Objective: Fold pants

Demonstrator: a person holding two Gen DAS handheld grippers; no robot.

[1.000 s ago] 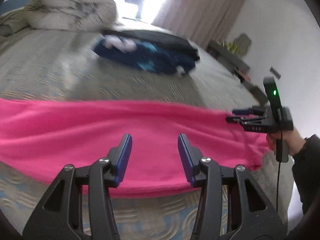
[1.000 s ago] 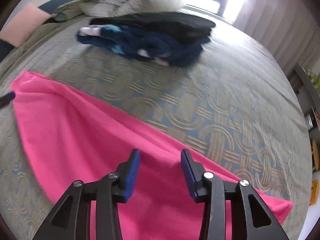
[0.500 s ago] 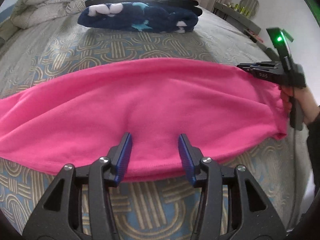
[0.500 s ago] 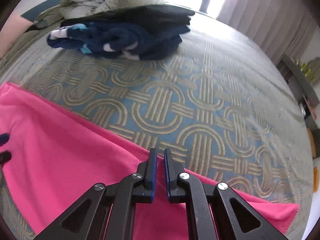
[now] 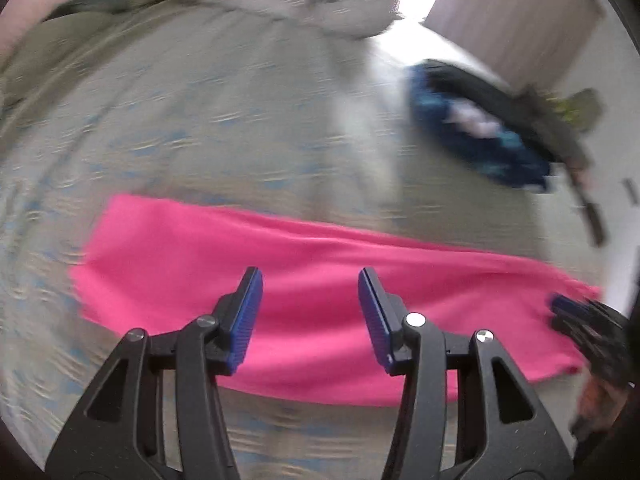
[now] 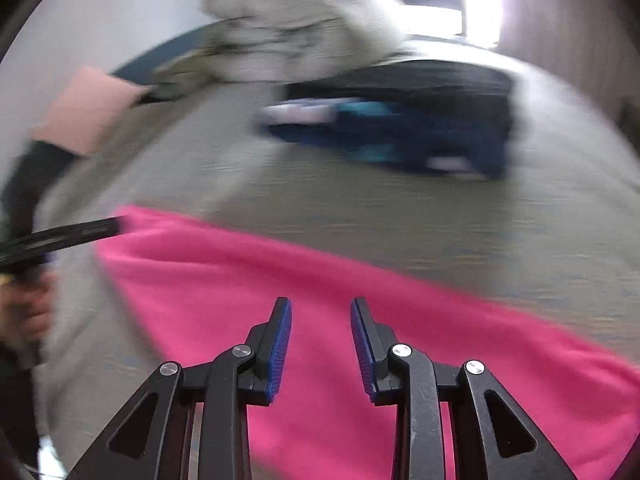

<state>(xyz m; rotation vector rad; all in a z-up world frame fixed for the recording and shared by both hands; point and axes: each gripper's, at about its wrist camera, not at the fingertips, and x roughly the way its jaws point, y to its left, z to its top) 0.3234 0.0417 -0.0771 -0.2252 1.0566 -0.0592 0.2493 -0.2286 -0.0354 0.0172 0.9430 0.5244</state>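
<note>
Left claw [image 5: 310, 312] stood wide, its blue pads [image 5: 244, 316] parted and gripping nothing; the pink pants [image 5: 312, 280] lay directly beneath and ahead of it as a long flat band on the bed [image 5: 240, 128]. The pants' short end lay to the claw's left and its other end ran off to the right, where the right claw [image 5: 568, 312] sat at the cloth's edge. Both views were motion-blurred, so fine creases could not be read.

Right claw [image 6: 320, 340] was also parted, though more narrowly, and empty, with the pants under and beyond its pads; the band stretched away to its left, where the left claw showed as a dark streak at the far corner.

The two claws apparently hung over opposite ends of the band so that each could take an end and bring the ends together for a crosswise fold. The cloth, already laid narrow, suggested a lengthwise fold was done.

Beyond both claws, well apart from the pants, lay a stack of dark clothes [image 6: 400, 132], presumably kept clear of the working area, and farther still a heaped quilt [image 6: 296, 28].
</note>
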